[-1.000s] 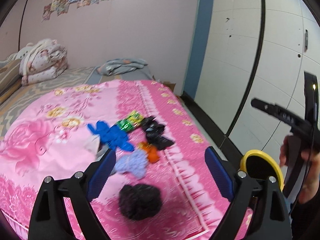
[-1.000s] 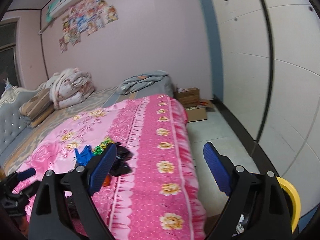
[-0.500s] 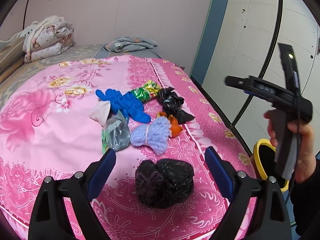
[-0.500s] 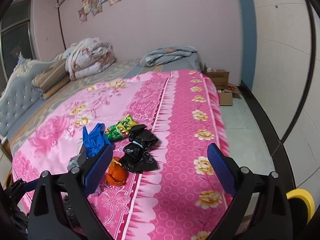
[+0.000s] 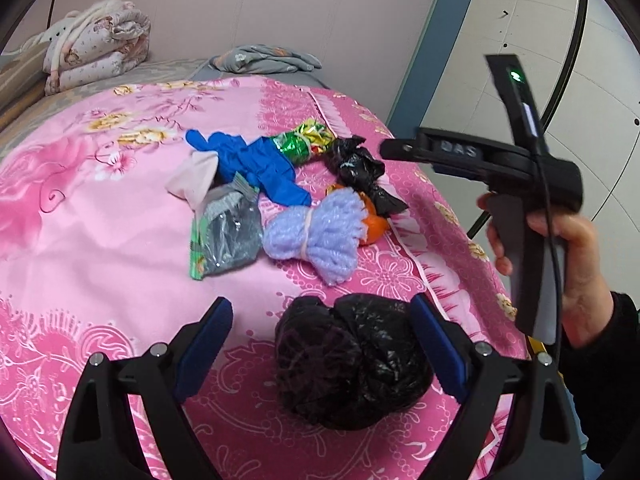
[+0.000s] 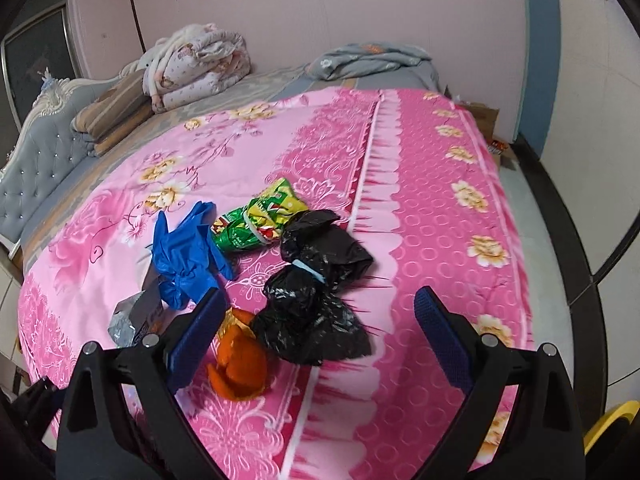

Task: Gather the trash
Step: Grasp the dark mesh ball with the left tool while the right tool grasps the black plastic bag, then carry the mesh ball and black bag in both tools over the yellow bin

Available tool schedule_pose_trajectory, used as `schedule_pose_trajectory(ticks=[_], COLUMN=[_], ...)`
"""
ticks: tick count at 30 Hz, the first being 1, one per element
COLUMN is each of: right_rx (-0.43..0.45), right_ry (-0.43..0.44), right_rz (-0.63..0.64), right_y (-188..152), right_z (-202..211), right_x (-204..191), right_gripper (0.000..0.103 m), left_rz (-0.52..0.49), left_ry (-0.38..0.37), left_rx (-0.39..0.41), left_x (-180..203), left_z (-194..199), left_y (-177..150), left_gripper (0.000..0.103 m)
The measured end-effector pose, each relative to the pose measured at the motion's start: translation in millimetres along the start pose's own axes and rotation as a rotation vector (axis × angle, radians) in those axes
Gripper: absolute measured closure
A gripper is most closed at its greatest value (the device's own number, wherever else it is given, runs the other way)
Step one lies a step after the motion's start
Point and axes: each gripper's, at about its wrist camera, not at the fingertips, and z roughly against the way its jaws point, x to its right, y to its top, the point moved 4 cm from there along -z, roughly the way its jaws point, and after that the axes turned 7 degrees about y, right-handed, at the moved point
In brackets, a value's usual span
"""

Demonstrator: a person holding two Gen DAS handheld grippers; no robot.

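Trash lies in a heap on the pink bedspread [image 5: 100,240]. In the left wrist view a round black bag [image 5: 352,364] sits nearest, between the wide-apart fingers of my left gripper [image 5: 322,344], which is open. Behind it lie a lilac yarn bundle [image 5: 316,232], a grey foil pouch [image 5: 228,236], a blue glove [image 5: 260,168], a green wrapper [image 5: 304,142], an orange piece [image 5: 374,226] and a tied black bag [image 5: 360,172]. My right gripper [image 6: 320,328] is open above the tied black bag [image 6: 316,280], with the orange piece [image 6: 240,364] by its left finger.
Folded quilts [image 6: 196,64] and a grey blanket [image 6: 372,60] lie at the far end of the bed. A yellow-rimmed bin [image 6: 612,424] stands on the floor beside the bed. A hand [image 5: 576,256] holds the right gripper's handle. White cabinet doors [image 5: 580,40] line the right side.
Both grippers have come down and closer to the heap. The round black bag now lies between my left fingers. The right gripper swung over from the bed's edge to the tied black bag.
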Motion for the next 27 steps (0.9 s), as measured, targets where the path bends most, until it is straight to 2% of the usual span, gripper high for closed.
schedule_pose_trajectory(ticks=[4,9,12,14,17,21,22,27], right_rx=[-0.020,-0.055,-0.073,-0.084,-0.096,-0.092,-0.086,-0.058], right_ry=[-0.004,-0.023,-0.021,-0.025,-0.009,0.005,0.003,-0.013], right_rz=[0.008,0.002,-0.004,-0.009,-0.019,-0.019,-0.015,0.000], right_y=[1.7,-0.1,-3.0,-5.3,-8.3,-7.4,-6.9,-3.9], right_z=[-17.5,-39.3,-49.7,-55.5,-61.4,-61.8,-60.6,-48.3], right_x=[-3.1,1.7,6.4,8.5,10.2,10.1,9.4,8.9], right_gripper=[0.015,0.029,0.036,0.050,0.062,0.072,0.077,0.082], left_rz=[0.002,-0.003,-0.020,-0.025,-0.035,-0.033,-0.031,-0.028], left_ry=[-0.018,-0.042,-0.060,-0.072,-0.075,-0.084,-0.086,-0.090], left_rx=[-0.005,-0.025,-0.034,-0.040,-0.026,-0.015,-0.014,-0.008], left_x=[1.0,5.3,10.4,12.7,15.7,15.6,15.1,14.1], left_z=[-6.6,-16.5,-21.7,-24.1,-22.7,-19.7,-19.0,-15.2], left_y=[-3.3,-6.0,-6.5,-8.1,-7.9,-8.0,-8.1,-7.7], left_gripper=[0.020,0.028,0.040,0.049,0.056,0.060,0.061,0.062])
